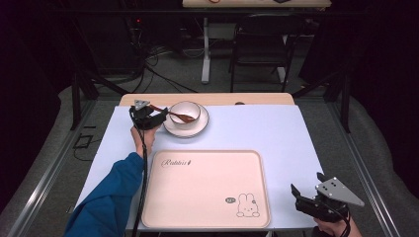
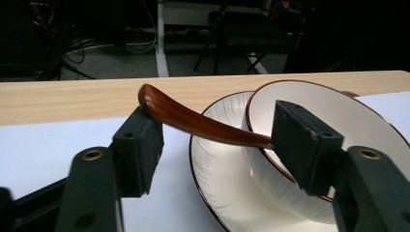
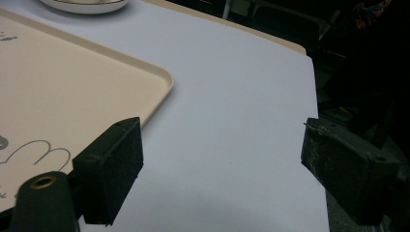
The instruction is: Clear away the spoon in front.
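Left gripper view: left gripper (image 2: 217, 140), jaws apart, is straddling the brown spoon (image 2: 193, 121) handle; rigid, light, glossy, probably slippery. Right gripper (image 1: 321, 200) is idling open.

Your high view looks down the table (image 1: 296, 133); both gripper views sit low, sharing the plate (image 2: 212, 193) and tray (image 3: 72, 87).

Left gripper (image 1: 157, 118): black body, square black jaw pads, brass-ringed screw holes, grey triangular plate at 12 o'clock, black cable trailing toward 6. Blue sleeve (image 1: 106, 197) on left forearm. Right gripper (image 1: 305, 192): same black build, grey triangular plate with small holes.
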Demonstrator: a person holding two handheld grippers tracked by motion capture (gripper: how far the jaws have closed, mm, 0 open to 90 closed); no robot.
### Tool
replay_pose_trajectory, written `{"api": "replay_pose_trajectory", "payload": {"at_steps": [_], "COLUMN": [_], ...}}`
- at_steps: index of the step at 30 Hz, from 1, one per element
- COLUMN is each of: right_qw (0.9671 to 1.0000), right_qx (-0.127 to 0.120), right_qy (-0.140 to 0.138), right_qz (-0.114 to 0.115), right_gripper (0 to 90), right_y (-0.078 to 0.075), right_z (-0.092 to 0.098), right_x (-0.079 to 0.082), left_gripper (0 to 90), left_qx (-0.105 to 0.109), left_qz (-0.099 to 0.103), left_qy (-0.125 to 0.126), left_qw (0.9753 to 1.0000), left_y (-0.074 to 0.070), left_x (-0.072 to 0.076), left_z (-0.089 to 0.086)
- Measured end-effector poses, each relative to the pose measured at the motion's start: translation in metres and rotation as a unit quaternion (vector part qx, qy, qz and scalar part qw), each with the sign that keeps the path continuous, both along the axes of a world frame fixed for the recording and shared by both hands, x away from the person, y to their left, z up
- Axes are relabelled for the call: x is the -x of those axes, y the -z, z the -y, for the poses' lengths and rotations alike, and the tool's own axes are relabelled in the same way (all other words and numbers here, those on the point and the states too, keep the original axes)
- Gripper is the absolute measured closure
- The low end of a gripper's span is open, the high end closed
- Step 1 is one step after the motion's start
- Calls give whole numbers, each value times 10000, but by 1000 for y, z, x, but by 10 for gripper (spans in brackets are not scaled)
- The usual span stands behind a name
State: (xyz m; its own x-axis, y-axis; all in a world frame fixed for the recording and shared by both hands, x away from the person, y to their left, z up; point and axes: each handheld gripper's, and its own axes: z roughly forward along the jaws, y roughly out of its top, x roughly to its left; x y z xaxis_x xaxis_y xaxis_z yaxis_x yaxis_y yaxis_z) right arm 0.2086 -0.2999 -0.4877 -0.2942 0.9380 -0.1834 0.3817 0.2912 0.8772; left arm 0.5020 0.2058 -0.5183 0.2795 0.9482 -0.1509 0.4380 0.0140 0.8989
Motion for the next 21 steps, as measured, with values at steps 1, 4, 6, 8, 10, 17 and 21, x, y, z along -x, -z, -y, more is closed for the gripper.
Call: {"api": "replay_pose_trajectory", "payload": {"at_steps": [1,4,6,8,10,17,21], "right_qw": [10000,10000,10000,10000,10000,10000,10000], "right_qx": [-3,-2,-2,6,3,-3,-1], "right_qy": [3,-2,3,-5,3,2,0], "right_qz": [1,-2,0,0,0,2,1], "right_gripper": [143,143,142,143,143,143,143], "right_y": [0,0,0,0,0,0,0], "right_z": [0,0,0,0,0,0,0], "right_x": [0,0,0,0,0,0,0], "left_gripper": [392,434,464,496,508,425,388], "left_qx": [44,59,115,142,154,262,356], "left_qz": [-4,2,21,11,11,83,112], "left_qy": [-2,-61,-76,-108,-110,-112,-179], "left_qw": [10000,10000,9999,9998,9998,9996,9991], "left_y": [1,3,4,5,5,3,0], "left_x": [-1,-1,-2,-2,-2,-3,-7], "left_z": [0,-1,-2,-3,-3,-3,-5]}}
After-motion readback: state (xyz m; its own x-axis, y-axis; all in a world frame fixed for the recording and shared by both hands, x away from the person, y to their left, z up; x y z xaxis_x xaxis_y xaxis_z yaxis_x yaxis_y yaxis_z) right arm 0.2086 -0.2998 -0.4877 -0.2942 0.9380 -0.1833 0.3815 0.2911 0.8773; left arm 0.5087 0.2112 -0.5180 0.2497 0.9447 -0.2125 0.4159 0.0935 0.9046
